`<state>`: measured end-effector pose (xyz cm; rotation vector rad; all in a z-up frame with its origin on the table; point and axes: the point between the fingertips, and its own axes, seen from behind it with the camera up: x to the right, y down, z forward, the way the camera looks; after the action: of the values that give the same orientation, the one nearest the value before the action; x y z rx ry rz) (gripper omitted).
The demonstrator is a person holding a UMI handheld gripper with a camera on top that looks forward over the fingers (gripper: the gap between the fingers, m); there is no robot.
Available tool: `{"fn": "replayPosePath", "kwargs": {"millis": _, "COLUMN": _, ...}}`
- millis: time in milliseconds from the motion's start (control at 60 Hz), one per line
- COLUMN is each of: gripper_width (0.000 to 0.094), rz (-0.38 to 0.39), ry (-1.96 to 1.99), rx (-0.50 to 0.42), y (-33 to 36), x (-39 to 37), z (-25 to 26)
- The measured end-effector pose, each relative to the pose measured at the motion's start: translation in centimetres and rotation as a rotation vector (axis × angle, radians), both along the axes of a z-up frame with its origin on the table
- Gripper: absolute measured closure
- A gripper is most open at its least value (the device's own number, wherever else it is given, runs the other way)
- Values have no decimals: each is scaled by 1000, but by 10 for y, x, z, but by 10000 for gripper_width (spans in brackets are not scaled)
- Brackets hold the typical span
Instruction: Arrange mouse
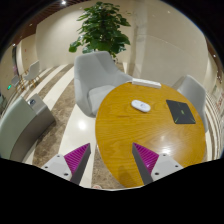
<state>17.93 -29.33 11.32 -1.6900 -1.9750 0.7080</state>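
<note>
**Mouse mid-table, gripper apart**

The mouse (141, 105) lies on the round table (125, 145), bare wood all round it. A dark pad (181, 111) sits near the far edge. The gripper (112, 160) hangs apart over the near edge, holding nothing.

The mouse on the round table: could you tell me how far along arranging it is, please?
Nothing looks done yet. The white mouse lies untouched on the wooden table, left of the dark mouse pad and apart from it. The gripper is open and empty, well short of the mouse. Reaching, grasping and placing the mouse are all left.
</note>
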Motion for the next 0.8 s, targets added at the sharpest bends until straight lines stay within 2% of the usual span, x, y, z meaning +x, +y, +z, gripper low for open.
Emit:
{"fn": "replayPosePath", "kwargs": {"millis": 400, "gripper_width": 69, "rz": -193, "ry": -15, "rx": 70, "y": 114, "x": -25, "z": -26}}
{"fn": "replayPosePath", "kwargs": {"millis": 583, "gripper_width": 69, "rz": -204, "ry": 17, "rx": 97, "y": 134, "x": -43, "z": -31}}
{"fn": "replayPosePath", "kwargs": {"millis": 800, "gripper_width": 69, "rz": -195, "ry": 45, "rx": 56, "y": 138, "x": -79, "z": -46}}
